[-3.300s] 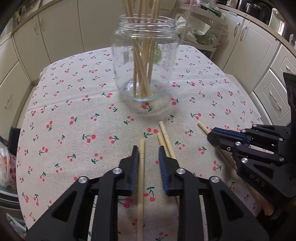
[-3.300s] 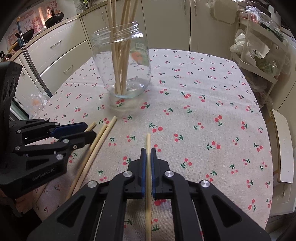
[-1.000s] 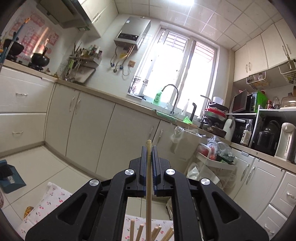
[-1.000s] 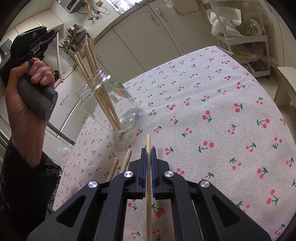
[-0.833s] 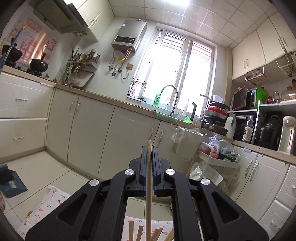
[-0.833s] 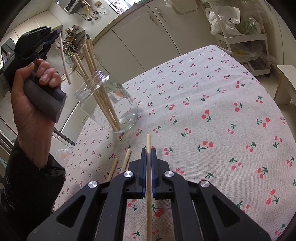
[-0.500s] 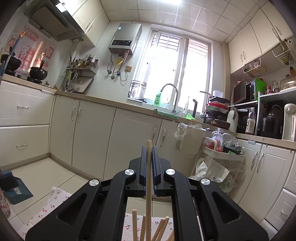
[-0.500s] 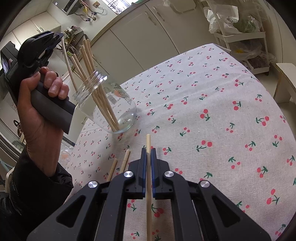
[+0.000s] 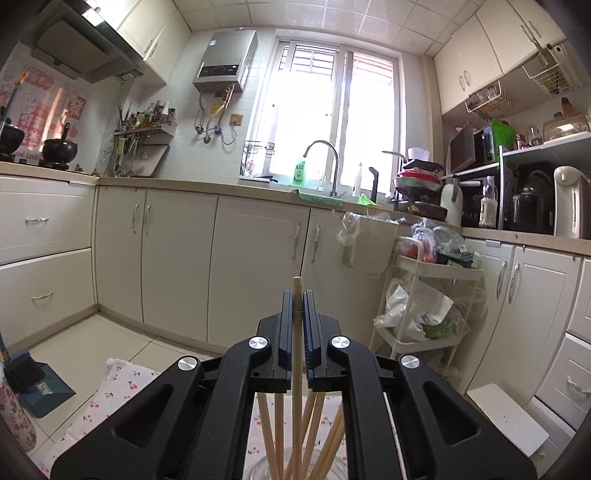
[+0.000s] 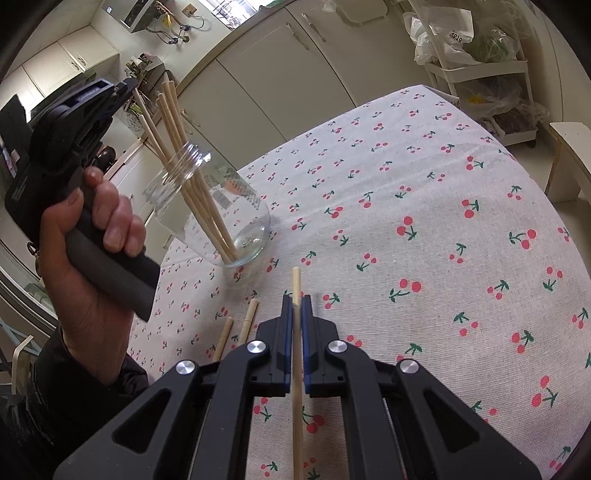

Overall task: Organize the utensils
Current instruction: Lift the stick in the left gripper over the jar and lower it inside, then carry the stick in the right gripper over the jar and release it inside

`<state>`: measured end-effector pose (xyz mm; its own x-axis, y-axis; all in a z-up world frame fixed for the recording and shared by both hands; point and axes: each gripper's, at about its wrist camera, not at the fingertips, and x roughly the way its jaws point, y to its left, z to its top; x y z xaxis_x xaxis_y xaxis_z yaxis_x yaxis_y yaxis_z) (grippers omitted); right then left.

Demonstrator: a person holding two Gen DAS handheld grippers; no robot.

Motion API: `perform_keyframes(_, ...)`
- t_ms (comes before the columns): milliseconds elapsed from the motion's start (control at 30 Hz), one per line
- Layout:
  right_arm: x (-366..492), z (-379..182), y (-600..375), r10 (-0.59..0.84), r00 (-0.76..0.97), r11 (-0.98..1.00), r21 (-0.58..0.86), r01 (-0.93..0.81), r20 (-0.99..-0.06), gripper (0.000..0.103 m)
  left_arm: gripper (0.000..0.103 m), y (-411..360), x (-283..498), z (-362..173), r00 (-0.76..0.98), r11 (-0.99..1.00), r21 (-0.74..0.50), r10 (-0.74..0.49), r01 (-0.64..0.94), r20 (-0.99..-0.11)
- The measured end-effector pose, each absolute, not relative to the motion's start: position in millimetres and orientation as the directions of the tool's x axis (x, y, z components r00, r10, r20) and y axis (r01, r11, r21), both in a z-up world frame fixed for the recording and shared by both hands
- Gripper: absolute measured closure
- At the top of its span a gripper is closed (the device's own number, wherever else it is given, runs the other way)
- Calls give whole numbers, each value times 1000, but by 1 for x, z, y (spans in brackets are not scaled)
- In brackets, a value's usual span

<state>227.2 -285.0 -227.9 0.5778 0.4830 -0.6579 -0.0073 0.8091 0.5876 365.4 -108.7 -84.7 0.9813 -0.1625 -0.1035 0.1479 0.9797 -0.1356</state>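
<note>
Your left gripper (image 9: 296, 306) has its jaws pinched on a chopstick (image 9: 296, 354), upright above the glass jar (image 10: 221, 218) of chopsticks on the table (image 10: 424, 206). Your right gripper (image 10: 294, 314) clamps a second chopstick (image 10: 296, 369); two more (image 10: 236, 328) lie on the cloth. The jar's label is unreadable; a bag (image 10: 443, 33) reads "4010".

Left wrist: level along its tongs (image 9: 296, 306), facing the kitchen window (image 9: 334, 110).
Right wrist: angled down, close over the bench (image 10: 424, 206).
Shared: glass jar (image 10: 221, 218).
</note>
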Motion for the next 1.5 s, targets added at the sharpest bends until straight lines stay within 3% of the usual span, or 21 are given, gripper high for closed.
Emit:
perform_keyframes(233, 222, -221, -286, 474, 609, 813, 582, -24, -636, 98, 94, -99, 348, -92, 957, 976, -105, -207, 188, -204)
perform_keyframes(300, 220, -216, -287, 484, 627, 800, 599, -35, -610, 97, 70, -88, 336, -93, 956, 978, -112, -196, 174, -220)
perform_keyframes(367, 220, -214, -289, 496, 635, 783, 622, -31, -592, 97, 56, -77, 322, -93, 963, 982, -116, -171, 150, -206)
perform_keyframes(567, 227, -174, -289, 498, 718, 743, 666, -66, -485, 97, 42, -37, 297, -106, 963, 980, -188, -116, 70, -245)
perform_keyframes(733, 254, -119, -284, 483, 818, 700, 699, -146, -313, 97, 40, -6, 292, -141, 937, 966, -260, -84, -7, -340)
perform_keyframes(900, 288, -81, -275, 422, 893, 678, 709, -194, -159, 97, 37, 12, 289, -163, 936, 954, -296, -62, -46, -347)
perform_keyframes(1133, 335, -86, -269, 308, 945, 668, 733, -130, -113, 97, 37, 16, 292, -184, 920, 941, -337, -96, -41, -379)
perform_keyframes(1267, 352, -92, -263, 235, 967, 688, 719, -97, -95, 97, 36, 11, 294, -181, 929, 942, -334, -105, -21, -355)
perform_keyframes(1500, 368, -102, -252, 206, 973, 724, 685, -78, -106, 98, 35, 12, 299, -186, 922, 932, -361, -127, -14, -365)
